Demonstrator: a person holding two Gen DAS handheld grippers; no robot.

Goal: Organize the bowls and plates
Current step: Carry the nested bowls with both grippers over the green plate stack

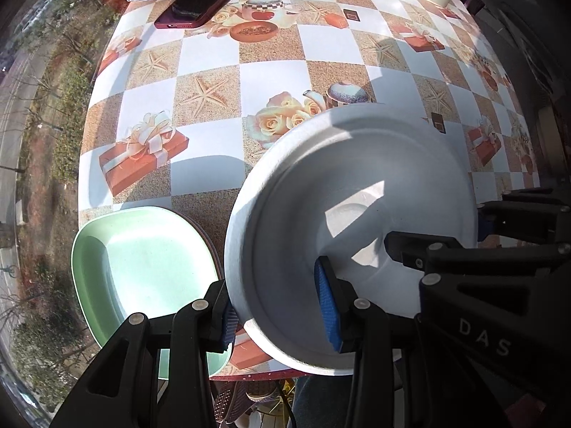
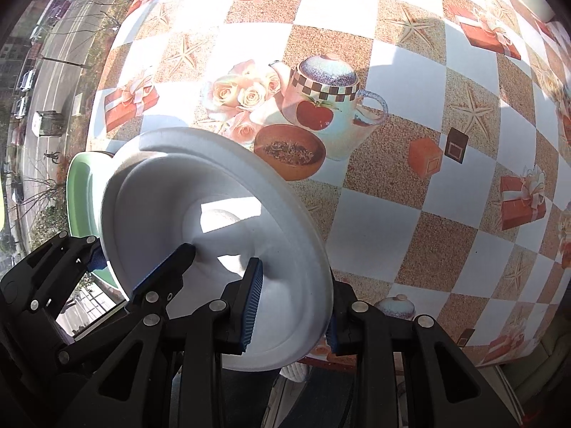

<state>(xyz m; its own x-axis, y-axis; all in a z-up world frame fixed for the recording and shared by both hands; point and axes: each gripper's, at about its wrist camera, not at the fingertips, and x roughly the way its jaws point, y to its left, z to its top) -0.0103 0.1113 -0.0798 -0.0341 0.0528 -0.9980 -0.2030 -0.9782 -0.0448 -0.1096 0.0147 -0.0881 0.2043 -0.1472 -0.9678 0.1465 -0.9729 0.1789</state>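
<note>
As we look down the left wrist view, the left gripper [image 1: 278,306] clamps the near-left rim of the white bowl [image 1: 357,185], one pad outside the wall and one inside. The right gripper [image 1: 478,235] grips the opposite rim, at the right edge of this view. We hold the bowl clear of the table [image 1: 214,71], tilted, near its front edge. The bowl is empty; only patches of sunlight lie in it. Just to its left sits a green plate [image 1: 142,260], also empty, resting on a darker rim that we read as another plate beneath. A phone [image 1: 207,3] lies far back, well apart.

From the right wrist view, the right gripper [image 2: 291,306] is clenched on the bowl's [image 2: 221,185] right rim, and the left gripper [image 2: 103,253] pinches the far side. The plate [image 2: 80,185] shows only as a green sliver behind the bowl.

Risk, in our judgement:
- Each grip is a thin pinch on a sloped rim. Uneven lifting could twist the bowl out of one pair of pads.
- The bowl overhangs the table edge, so a slip would likely drop it to the floor.
- Swinging left too low could strike the plate.
</note>
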